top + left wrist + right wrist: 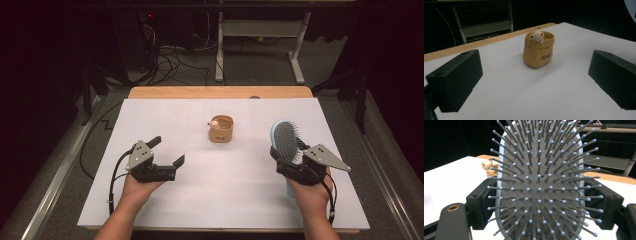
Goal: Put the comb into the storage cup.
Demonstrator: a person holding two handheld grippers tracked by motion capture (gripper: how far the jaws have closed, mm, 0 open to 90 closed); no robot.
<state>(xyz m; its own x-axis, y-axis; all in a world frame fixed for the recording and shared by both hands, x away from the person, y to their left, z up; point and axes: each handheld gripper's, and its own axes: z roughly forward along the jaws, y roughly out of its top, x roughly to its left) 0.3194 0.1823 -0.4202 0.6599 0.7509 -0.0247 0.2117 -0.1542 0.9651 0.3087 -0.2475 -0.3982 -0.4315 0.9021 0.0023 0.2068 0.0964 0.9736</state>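
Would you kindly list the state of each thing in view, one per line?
Left gripper: jaws wide open, nothing between them.
Right gripper: jaws shut on the hairbrush.
Hairbrush: held by its sides, bristles showing.
Tan pouch: upright on the table, untouched.
Small bear figure: sitting in the pouch's mouth.

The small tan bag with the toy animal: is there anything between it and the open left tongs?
Nothing visible. The left tongs stand open and empty, and only bare white table lies between them and the tan bag.

High cam looks fwd/down; gripper cams sit low, both share toy pouch [538, 50].
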